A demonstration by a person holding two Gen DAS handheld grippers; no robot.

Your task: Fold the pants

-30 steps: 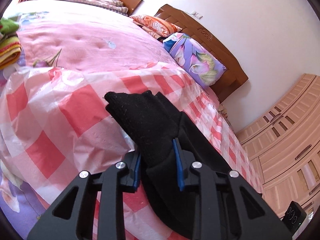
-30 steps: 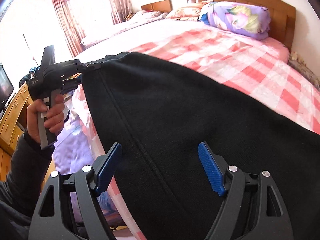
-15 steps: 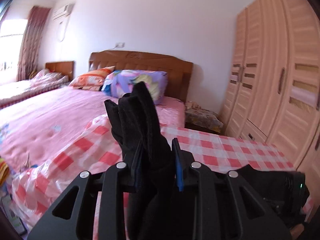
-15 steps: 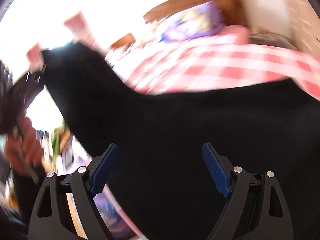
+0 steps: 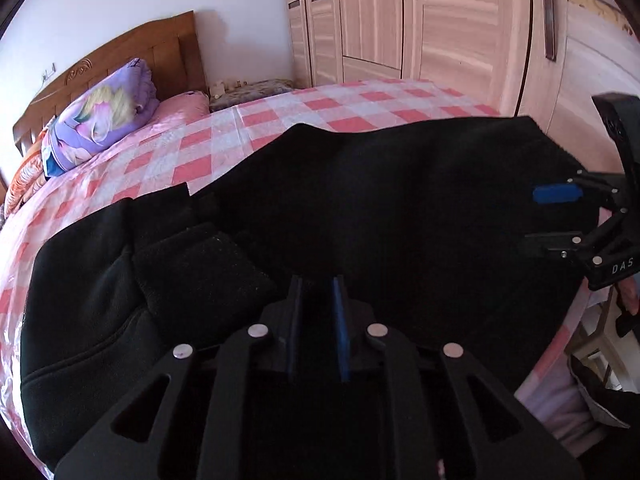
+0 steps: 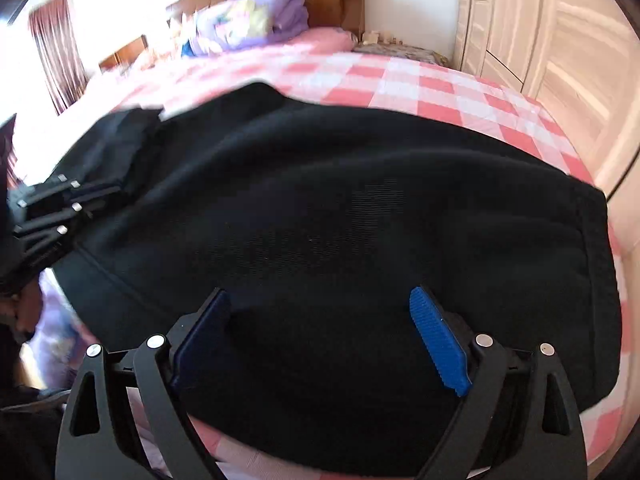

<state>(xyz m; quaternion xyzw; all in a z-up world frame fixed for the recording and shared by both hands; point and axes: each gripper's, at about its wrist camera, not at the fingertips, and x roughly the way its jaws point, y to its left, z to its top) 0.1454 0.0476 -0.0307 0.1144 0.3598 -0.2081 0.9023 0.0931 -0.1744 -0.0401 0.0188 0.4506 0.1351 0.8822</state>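
Pants: black pants lie spread across the pink checked bed, doubled over at the left end in the left wrist view, where a thick layered bunch sits near the bed's edge.
Left tool: the left tool points forward and low over the near edge of the pants, its two fingers nearly together with only a narrow gap; black cloth fills the view around them, and whether any of it is pinched between them I cannot tell.
Left tool, other view: from the right wrist camera the left tool lies level at the far left end of the pants, against the bunched cloth, with a bit of the person's hand below it.
Right tool: the right tool has its fingers wide apart, hovering over the near edge of the pants, the blue pads standing to either side of flat cloth.
Right tool, other view: in the left wrist view the right tool reaches in sideways from the right edge, one blue pad on top of the cloth.
Surroundings: a purple floral pillow lies by the wooden headboard; a pale wardrobe stands beyond the bed.
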